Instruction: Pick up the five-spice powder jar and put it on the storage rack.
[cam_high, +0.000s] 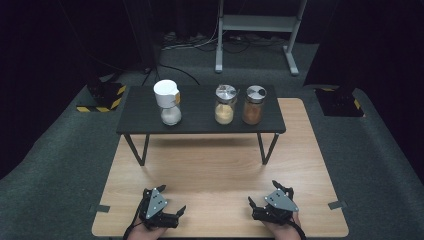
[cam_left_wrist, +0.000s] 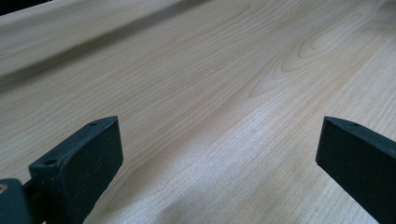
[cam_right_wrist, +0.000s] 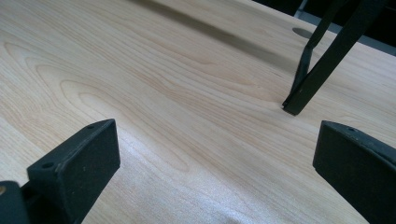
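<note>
Two grippers rest low at the near edge of the wooden worktop (cam_high: 220, 165) in the high view, each held in a hand that comes in from the bottom: the left gripper (cam_high: 172, 207) sits near left with its jaws spread wide and angled toward the middle, and the right gripper (cam_high: 262, 197) sits near right, jaws likewise wide and turned inward. Neither holds or touches anything. Well apart from them, on a small black shelf-table (cam_high: 200, 125) standing at the far side of the worktop, three jars stand in a row: a white-capped jar (cam_high: 167, 102) at the left with white powder in its lower part, a silver-lidded jar (cam_high: 225, 104) in the middle holding pale yellowish grains, and a jar with a dark-spotted lid (cam_high: 254, 104) at the right holding brown powder. All three are upright and apart from each other. From the left gripper view, the two black jaws stand far apart over bare wood grain. From the right gripper view, the jaws are equally wide, and a black leg (cam_right_wrist: 322, 65) of the shelf-table meets the wood beyond them.
</note>
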